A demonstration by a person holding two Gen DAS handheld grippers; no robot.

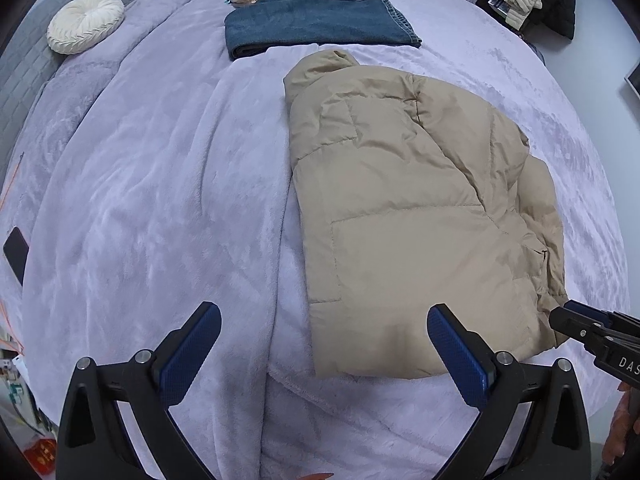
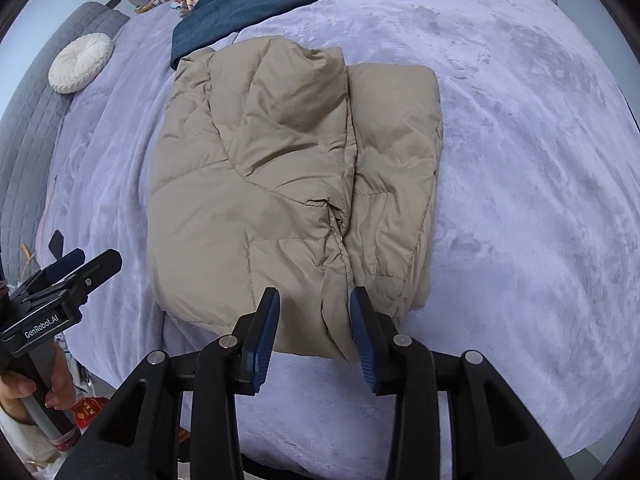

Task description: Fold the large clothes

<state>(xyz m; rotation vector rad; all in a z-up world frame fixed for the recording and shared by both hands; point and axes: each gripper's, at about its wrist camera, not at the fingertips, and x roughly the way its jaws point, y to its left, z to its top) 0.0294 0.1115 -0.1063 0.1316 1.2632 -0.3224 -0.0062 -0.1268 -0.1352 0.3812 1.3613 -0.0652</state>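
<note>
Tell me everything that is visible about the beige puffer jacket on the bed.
The beige puffer jacket is a quilted, padded garment of smooth, slightly wrinkled fabric with stitched panels. It lies flat on the lilac fleece blanket, folded lengthwise into a roughly rectangular bundle, one side laid over the other along a central seam. Its far end lies close to the folded jeans. The near hem sits between the jaws of the right gripper, which do not press on it.
</note>
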